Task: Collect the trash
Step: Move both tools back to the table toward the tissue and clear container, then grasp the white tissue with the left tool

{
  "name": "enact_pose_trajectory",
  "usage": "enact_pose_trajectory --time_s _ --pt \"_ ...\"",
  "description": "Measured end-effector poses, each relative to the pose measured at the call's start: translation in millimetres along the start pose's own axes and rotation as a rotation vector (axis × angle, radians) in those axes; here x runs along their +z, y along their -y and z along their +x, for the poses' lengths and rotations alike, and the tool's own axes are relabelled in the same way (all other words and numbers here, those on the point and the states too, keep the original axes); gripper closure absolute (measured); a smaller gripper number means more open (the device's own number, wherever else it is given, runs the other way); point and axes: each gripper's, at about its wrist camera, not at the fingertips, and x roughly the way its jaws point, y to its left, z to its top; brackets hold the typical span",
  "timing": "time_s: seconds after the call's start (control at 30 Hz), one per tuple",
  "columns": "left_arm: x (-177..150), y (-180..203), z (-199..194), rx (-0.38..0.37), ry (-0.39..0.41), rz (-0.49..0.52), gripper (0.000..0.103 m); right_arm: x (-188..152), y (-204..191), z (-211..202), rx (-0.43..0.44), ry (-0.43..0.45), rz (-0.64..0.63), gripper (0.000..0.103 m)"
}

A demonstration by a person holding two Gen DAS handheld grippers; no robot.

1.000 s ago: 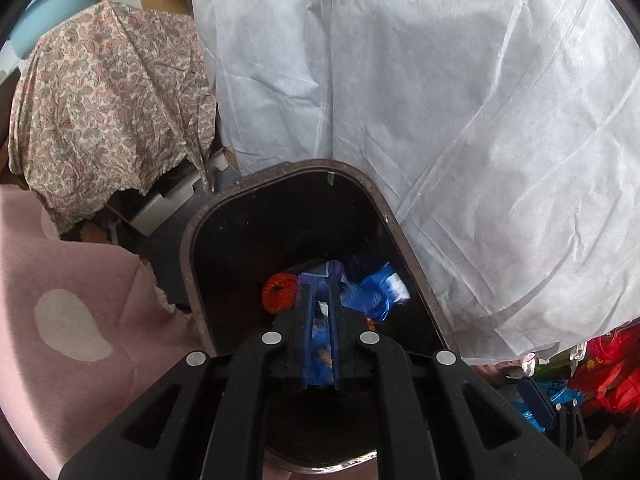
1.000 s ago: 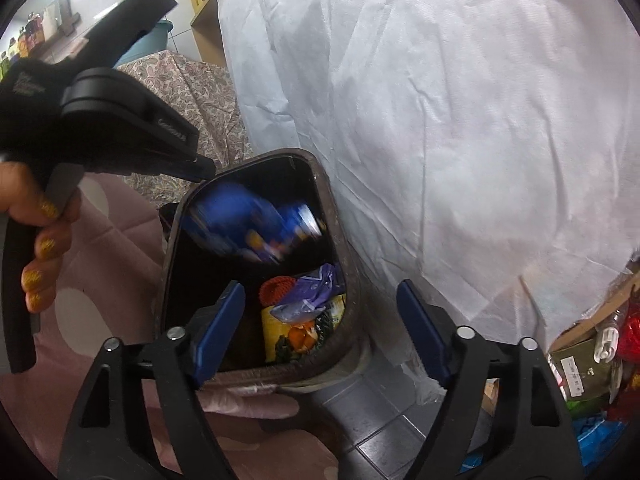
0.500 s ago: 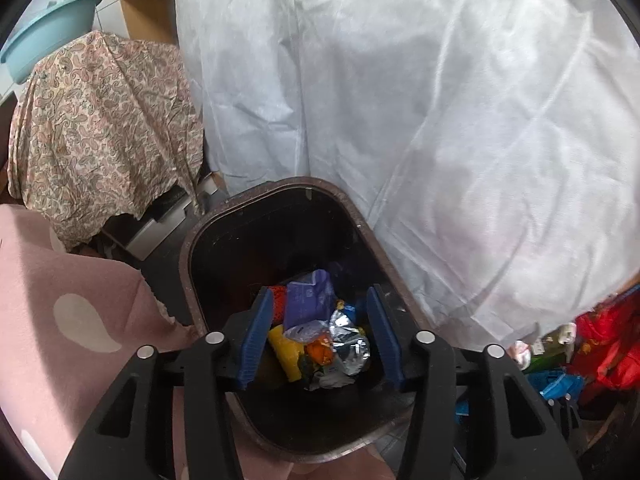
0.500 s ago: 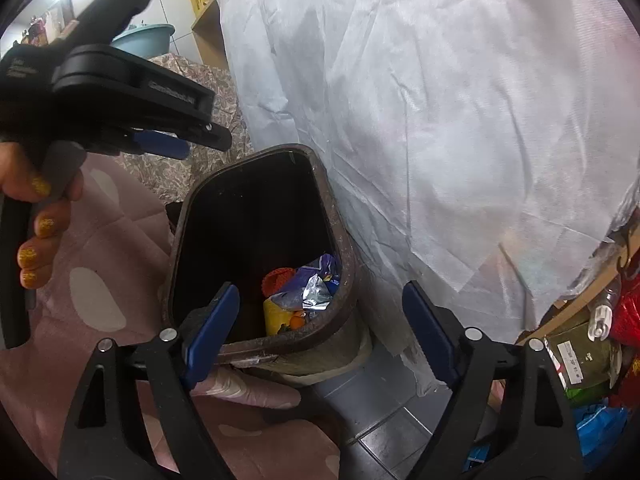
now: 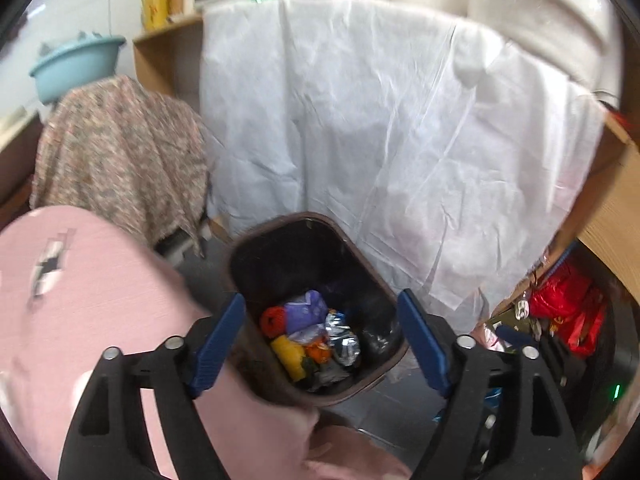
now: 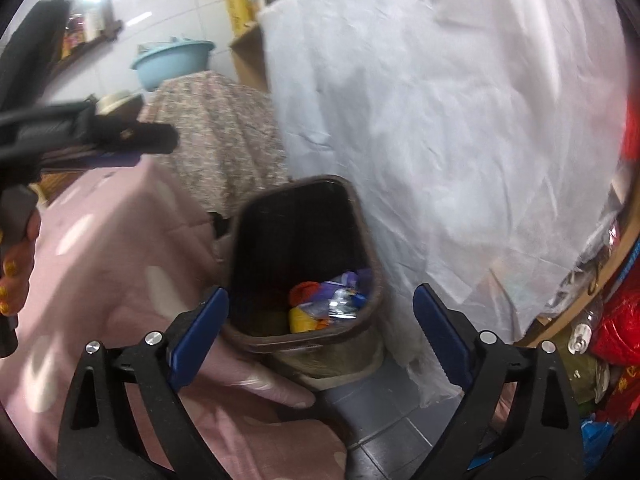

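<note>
At far left we see the pink spotted cloth (image 5: 100, 320). Our left gripper (image 5: 322, 344) has just been opening its jaws, nothing between them, above the brown trash bin (image 5: 256, 368) holding crumpled wrappers (image 5: 316, 336). Our right gripper (image 6: 320, 336) has likewise been widening, empty, beside the white sheet (image 6: 460, 140).

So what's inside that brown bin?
The brown bin holds crumpled wrappers: purple, silver foil, yellow and an orange-red piece. Whatever lies beneath them is covered.
</note>
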Motion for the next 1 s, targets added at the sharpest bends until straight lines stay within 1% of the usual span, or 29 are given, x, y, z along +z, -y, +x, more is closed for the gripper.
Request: enact_pose_trajectory --time_s 0.1,0.23,0.37,0.5,0.63,0.67,0.77,0.8,0.87,0.93,1.0 --pt "-15 -20 -33 0.038 0.046 0.003 0.019 3 -23 -9 0.043 0.007 -0.036 0.010" --pt "-35 -55 -71 0.127 0.096 -0.020 0.016 7 -53 -17 0.101 0.016 -0.080 0.010" --pt "-58 -100 -110 0.186 0.128 -0.118 0.015 11 -88 -23 0.166 0.014 -0.136 0.010" --pt "-82 -145 -148 0.258 0.160 -0.206 0.015 15 -123 -31 0.210 0.014 -0.200 0.010" --pt "-100 -190 -172 0.350 0.167 -0.290 0.015 16 -156 -39 0.249 0.013 -0.266 0.010" --pt "-103 -202 -175 0.362 0.165 -0.315 0.016 16 -165 -40 0.259 0.012 -0.282 0.010" --pt "-114 -238 -180 0.368 0.145 -0.422 0.024 14 -185 -45 0.285 0.006 -0.315 0.010" --pt "-116 -250 -178 0.358 0.126 -0.456 0.028 13 -192 -47 0.294 0.006 -0.330 0.010" --pt "-119 -267 -173 0.321 0.096 -0.503 0.031 12 -206 -51 0.306 0.006 -0.354 0.010" --pt "-119 -276 -166 0.272 0.073 -0.530 0.032 12 -216 -53 0.316 0.004 -0.371 0.010" --pt "-116 -282 -158 0.272 0.055 -0.529 0.033 13 -227 -55 0.323 0.002 -0.383 0.010"
